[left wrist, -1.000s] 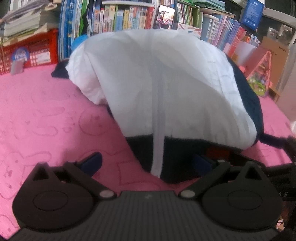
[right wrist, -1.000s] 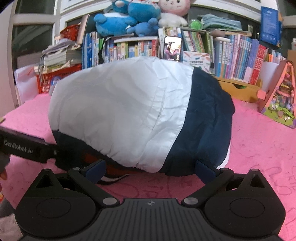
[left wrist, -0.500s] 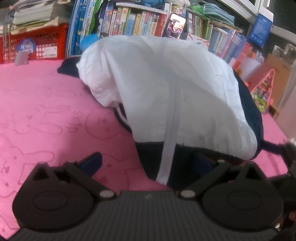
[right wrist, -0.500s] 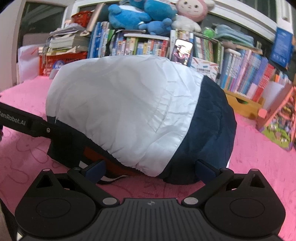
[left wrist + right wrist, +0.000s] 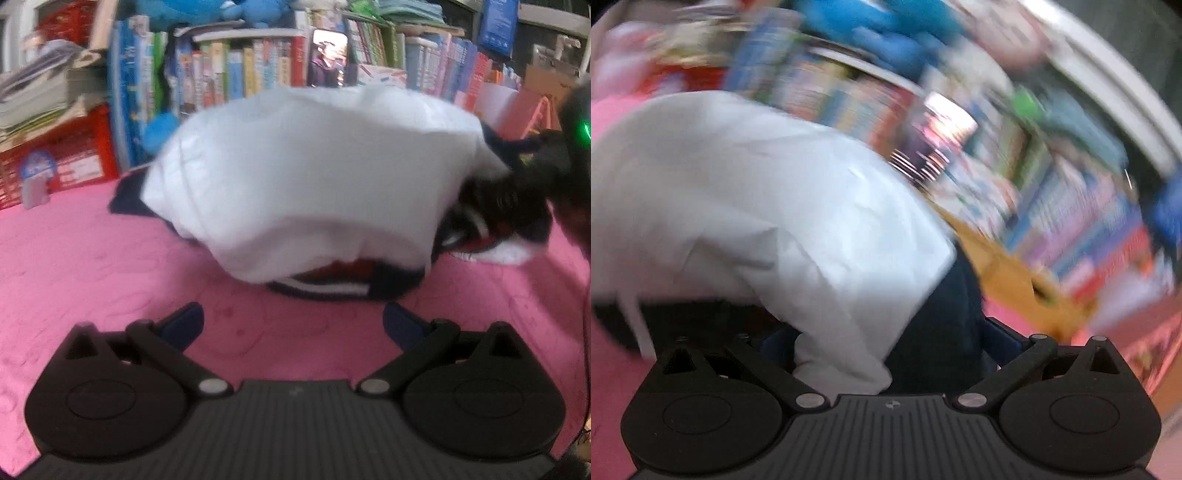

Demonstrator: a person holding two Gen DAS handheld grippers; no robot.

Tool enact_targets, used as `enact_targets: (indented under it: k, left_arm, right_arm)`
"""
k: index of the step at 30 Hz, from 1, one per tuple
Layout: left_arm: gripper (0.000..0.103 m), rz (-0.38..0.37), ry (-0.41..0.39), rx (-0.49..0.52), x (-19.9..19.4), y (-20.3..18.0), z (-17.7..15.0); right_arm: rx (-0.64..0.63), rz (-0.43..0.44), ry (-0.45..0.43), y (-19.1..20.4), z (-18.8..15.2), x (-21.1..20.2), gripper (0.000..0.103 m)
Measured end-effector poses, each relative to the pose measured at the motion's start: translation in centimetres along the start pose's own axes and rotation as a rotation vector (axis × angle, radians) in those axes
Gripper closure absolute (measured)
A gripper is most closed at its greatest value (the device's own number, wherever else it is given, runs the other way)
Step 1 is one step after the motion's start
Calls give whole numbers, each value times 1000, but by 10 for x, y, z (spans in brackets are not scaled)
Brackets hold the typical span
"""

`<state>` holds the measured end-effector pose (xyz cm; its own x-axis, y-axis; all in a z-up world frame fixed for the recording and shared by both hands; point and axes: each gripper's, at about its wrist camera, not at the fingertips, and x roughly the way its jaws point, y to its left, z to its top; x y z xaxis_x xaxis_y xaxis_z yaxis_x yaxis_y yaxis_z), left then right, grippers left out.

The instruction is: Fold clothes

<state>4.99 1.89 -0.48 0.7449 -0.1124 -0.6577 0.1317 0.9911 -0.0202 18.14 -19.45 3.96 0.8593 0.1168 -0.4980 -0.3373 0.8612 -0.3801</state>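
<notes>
The left gripper point(image 5: 291, 317) has backed off the jacket point(image 5: 310, 177), jaws spread empty, while the right gripper point(image 5: 890, 343), jaws wide around fabric, swings hard, so folding continues.

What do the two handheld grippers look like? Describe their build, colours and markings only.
The left gripper and right gripper match: a ribbed dark-grey body, two black rounded housings with triangular cut-outs, black linkage bars on silver pivot pins, and blue finger pads. In the left view, the other unit shows a green light.
</notes>
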Motion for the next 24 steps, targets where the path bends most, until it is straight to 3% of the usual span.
enact_targets:
  k: [3, 7, 9, 11, 14, 19, 21, 23, 24]
  left_arm:
    - [0, 56, -18, -3, 20, 1, 18]
    - [0, 103, -92, -28, 35, 8, 55]
    - [0, 120, -117, -29, 41, 12, 72]
    - [0, 140, -123, -22, 48, 15, 84]
    - [0, 151, -123, -15, 56, 18, 97]
    - [0, 132, -170, -34, 43, 19, 110]
    - [0, 136, -192, -18, 35, 20, 111]
    - [0, 148, -210, 0, 27, 22, 111]
    - [0, 151, -217, 1, 23, 24, 110]
  right_arm:
    - [141, 29, -45, -20, -4, -10, 0]
    - [167, -11, -141, -37, -17, -38, 0]
    - [84, -61, -209, -38, -28, -57, 0]
    - [-92, -72, -279, -16, -43, -76, 0]
    - [-347, -77, -312, 28, -65, -92, 0]
    - [-442, -15, -289, 70, -70, -83, 1]
    - [-360, -49, -271, 59, -59, -74, 10]
    - [-260, -91, -251, 44, -47, -64, 38]
    - [-190, -83, -248, 32, -40, -64, 43]
